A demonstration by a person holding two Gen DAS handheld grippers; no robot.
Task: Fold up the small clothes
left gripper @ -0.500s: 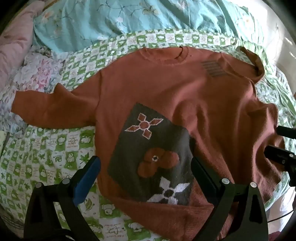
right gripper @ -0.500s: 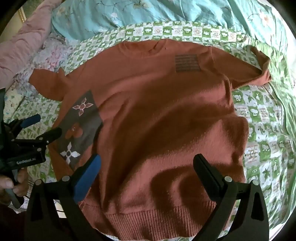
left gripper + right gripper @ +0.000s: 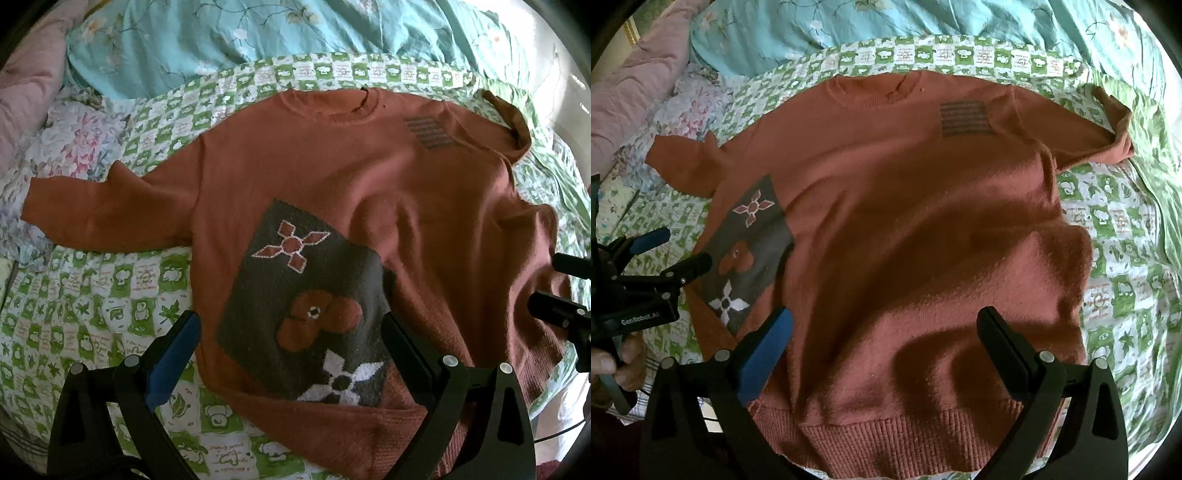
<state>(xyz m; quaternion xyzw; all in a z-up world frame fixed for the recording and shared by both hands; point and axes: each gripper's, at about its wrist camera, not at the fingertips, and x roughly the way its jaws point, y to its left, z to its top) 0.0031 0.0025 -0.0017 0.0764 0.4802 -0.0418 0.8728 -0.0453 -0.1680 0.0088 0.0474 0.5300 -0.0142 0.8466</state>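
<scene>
A rust-orange knitted sweater [image 3: 332,177] lies flat, front up, on a green-and-white checked sheet [image 3: 92,295], neck away from me. It has a dark grey flower patch [image 3: 306,302] near the hem and a small striped patch [image 3: 428,131] on the chest. My left gripper [image 3: 291,325] is open and empty, hovering over the flower patch near the sweater's lower left. My right gripper [image 3: 884,321] is open and empty above the sweater [image 3: 923,221] near its ribbed hem. The left gripper [image 3: 672,247] also shows in the right wrist view, open.
A teal floral quilt [image 3: 277,40] is bunched behind the sweater. A pink blanket [image 3: 22,92] and a pale floral cloth [image 3: 74,155] lie at the far left. The checked sheet [image 3: 1119,277] stretches right of the sweater.
Both views have barely shifted; the sweater and both open grippers stay as they were.
</scene>
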